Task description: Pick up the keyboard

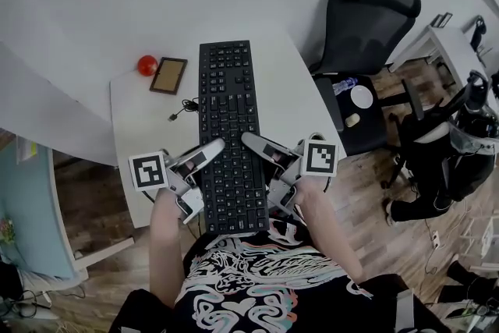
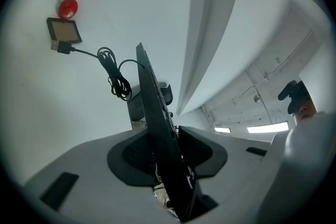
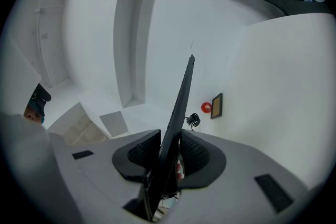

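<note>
Grey left gripper (image 1: 213, 146) of mine is clenched on the left edge of the long black plastic keyboard (image 1: 229, 113). The keyboard runs down the white table's (image 1: 140, 138) middle, overhanging its near edge. My right gripper (image 1: 251, 140) is clenched on the keyboard's right edge.

Black shirt (image 1: 257, 277) with white swirling print

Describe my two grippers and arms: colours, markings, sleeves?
Left gripper and right gripper are both pale grey with long tapered jaws lined with black ribbed pads. Each carries a white cube with a black square marker. Forearms are bare, no sleeves; the shirt is black with white swirls.
</note>
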A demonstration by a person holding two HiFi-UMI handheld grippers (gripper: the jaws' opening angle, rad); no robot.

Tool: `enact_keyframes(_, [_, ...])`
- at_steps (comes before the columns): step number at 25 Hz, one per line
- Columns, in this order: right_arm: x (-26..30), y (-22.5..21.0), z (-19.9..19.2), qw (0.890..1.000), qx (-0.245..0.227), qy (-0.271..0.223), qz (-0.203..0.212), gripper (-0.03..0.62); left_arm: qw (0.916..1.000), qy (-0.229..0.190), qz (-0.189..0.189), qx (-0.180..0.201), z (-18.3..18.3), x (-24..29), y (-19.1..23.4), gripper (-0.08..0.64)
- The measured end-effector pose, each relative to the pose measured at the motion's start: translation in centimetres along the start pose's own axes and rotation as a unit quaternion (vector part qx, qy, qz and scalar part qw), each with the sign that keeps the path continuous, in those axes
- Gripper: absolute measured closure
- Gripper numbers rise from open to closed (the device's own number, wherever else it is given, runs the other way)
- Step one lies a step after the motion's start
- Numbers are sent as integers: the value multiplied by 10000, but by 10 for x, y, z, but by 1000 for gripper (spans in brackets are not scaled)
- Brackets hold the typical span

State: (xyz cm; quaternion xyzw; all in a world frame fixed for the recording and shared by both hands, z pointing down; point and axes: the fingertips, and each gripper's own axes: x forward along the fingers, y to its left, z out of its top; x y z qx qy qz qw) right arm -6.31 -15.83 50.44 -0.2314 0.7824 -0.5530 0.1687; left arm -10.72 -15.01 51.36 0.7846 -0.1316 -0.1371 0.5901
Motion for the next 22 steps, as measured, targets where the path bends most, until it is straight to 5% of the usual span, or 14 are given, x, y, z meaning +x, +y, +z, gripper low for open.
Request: enact_keyframes(22, [0, -6, 1, 9999, 154, 36, -17, 465, 10000, -27, 56, -63, 0, 2, 5, 423])
